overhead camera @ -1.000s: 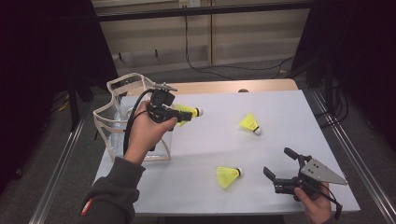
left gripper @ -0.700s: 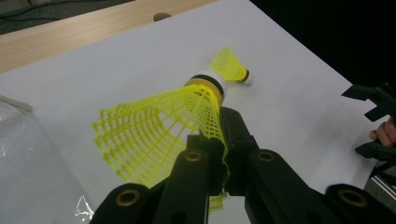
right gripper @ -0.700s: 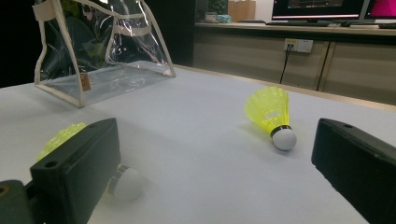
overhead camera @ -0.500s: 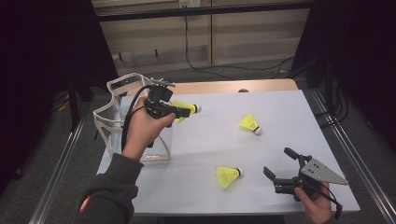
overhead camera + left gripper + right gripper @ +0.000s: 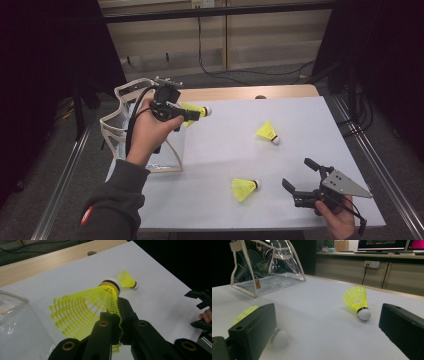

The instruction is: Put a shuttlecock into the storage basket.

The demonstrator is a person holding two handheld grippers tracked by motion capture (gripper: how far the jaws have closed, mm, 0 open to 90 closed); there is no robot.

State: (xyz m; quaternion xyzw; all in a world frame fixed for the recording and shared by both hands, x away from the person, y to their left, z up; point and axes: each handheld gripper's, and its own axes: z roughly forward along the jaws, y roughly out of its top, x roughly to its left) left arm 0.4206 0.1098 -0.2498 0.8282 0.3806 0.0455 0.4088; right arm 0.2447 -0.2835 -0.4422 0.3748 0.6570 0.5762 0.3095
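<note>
Left tongs (image 5: 192, 116) raised above the bench (image 5: 300, 130), clamped tight on the skirt of a yellow shuttlecock (image 5: 196, 111); white cork end pointing away from the hand, toward the middle of the bench. Same grip seen in the left gripper view: black jaws pinching the mesh skirt of the held shuttlecock (image 5: 87, 307) near its edge, skirt flattened between them, cork tip forward and clear of the bench. Left hand (image 5: 147, 132) over the near edge of a clear plastic bag (image 5: 112, 127) with cream trim, standing open at the left end of the bench. Right tongs (image 5: 302, 177) near the bench's front right corner, jaws spread wide, nothing between them, held by the right hand (image 5: 337, 220). Second shuttlecock (image 5: 245, 188) lying on its side just left of the right tongs, cork toward them; in the right gripper view partly hidden behind one jaw (image 5: 245, 312). Third shuttlecock (image 5: 267, 132) lying farther back, well apart from both tongs; in the right gripper view (image 5: 357, 301) between the two open jaws but beyond them, cork end nearest the camera.
</note>
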